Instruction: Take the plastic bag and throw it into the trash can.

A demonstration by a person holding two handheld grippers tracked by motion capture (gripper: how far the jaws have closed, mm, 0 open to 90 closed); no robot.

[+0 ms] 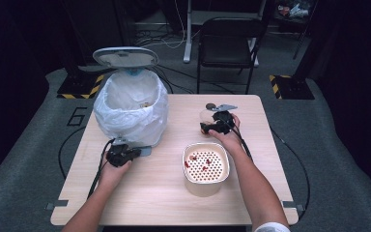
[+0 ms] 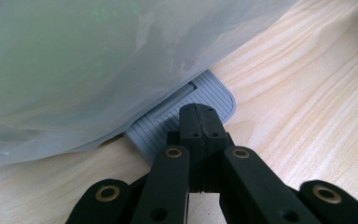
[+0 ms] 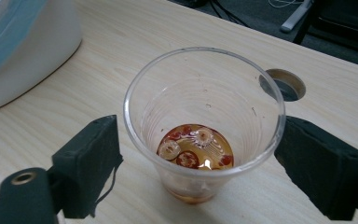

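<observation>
The left hand-held gripper (image 2: pixel 200 122), jaws together, presses the grey ribbed pedal (image 2: pixel 186 119) of the white bag-lined bin (image 1: pixel 131 108). On the bench (image 1: pixel 174 203), the clear thin plastic cup (image 3: pixel 204 123) stands between the right hand-held gripper's (image 3: pixel 198 161) parted jaws: light, crushable, holding dregs; grip mid-wall gently, upright.

One mark reads clearly — a large "6" (image 1: pixel 78 116) on the grey floor mat (image 1: pixel 38 145), left of the table.
</observation>
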